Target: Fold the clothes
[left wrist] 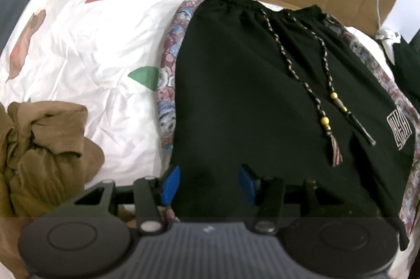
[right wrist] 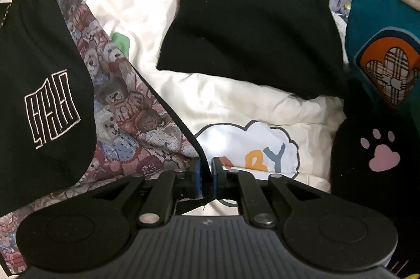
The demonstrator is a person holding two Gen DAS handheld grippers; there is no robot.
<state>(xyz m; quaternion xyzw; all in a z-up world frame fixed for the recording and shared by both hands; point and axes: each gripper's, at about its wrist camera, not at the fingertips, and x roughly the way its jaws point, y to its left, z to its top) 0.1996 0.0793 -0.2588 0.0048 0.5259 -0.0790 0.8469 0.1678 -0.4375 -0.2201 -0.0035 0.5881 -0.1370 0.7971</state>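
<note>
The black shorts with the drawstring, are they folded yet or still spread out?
Spread out: the black shorts lie flat on the bear-print garment, waistband and drawstring fully showing.

Black shorts point(left wrist: 249, 84) with a white embroidered logo point(right wrist: 51, 108) and a braided, gold-beaded drawstring point(left wrist: 323, 84). Teddy-bear tapestry print in maroon and blue on the garment point(right wrist: 123, 105) beneath. White quilt point(left wrist: 86, 42) with red, green and brown shapes; brown crumpled clothing point(left wrist: 39, 147); blue gripper pads point(left wrist: 170, 183).

Legible lettering: on the white quilt point(right wrist: 236, 100), a cloud-shaped print point(right wrist: 249, 145) carries coloured capitals, of which "R" and "Y" read clearly; the letter before them is partly covered. The black shorts point(right wrist: 39, 56) bear a white-outlined embroidered emblem point(right wrist: 51, 108) of stylised block characters; it cannot be deciphered.
</note>
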